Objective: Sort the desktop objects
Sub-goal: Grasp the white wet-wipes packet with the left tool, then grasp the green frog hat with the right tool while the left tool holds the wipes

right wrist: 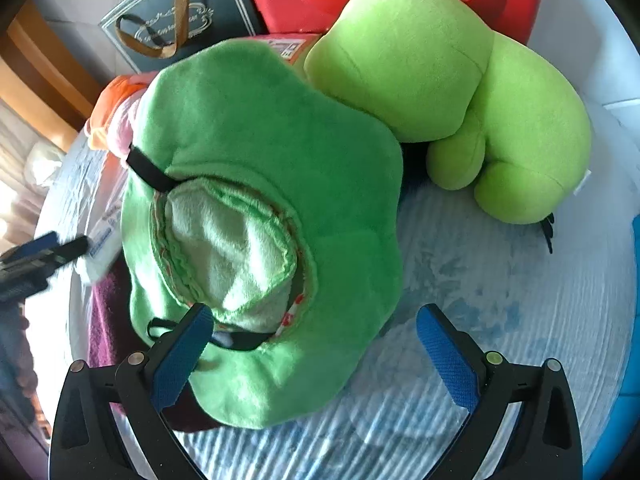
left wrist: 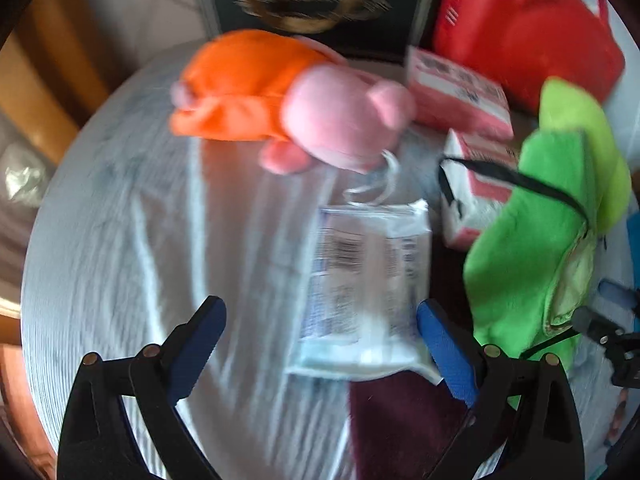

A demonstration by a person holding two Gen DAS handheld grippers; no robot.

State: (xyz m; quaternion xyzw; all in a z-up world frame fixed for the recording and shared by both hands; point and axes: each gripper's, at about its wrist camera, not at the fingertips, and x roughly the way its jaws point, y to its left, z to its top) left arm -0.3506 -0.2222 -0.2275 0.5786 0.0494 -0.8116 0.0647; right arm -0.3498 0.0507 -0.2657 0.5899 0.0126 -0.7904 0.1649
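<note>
In the blurred left wrist view my left gripper (left wrist: 322, 318) is open above a clear plastic packet (left wrist: 366, 284) with printed text that lies between its blue fingers. A pink and orange plush (left wrist: 288, 100) lies beyond it. A green plush hat (left wrist: 532, 248) with black straps sits at the right. In the right wrist view my right gripper (right wrist: 314, 328) is open over the edge of the green plush hat (right wrist: 272, 200), whose pale lining faces up. A lime green plush (right wrist: 460, 92) lies behind the hat. The left gripper (right wrist: 36, 256) shows at the far left.
A round table with a pale blue cloth (right wrist: 500, 320) holds everything. Pink and white boxes (left wrist: 460, 92) sit behind the packet. A red case (left wrist: 528, 24) and a dark gift box (left wrist: 316, 0) with a ribbon handle stand at the back. A maroon cloth (left wrist: 404, 424) lies near me.
</note>
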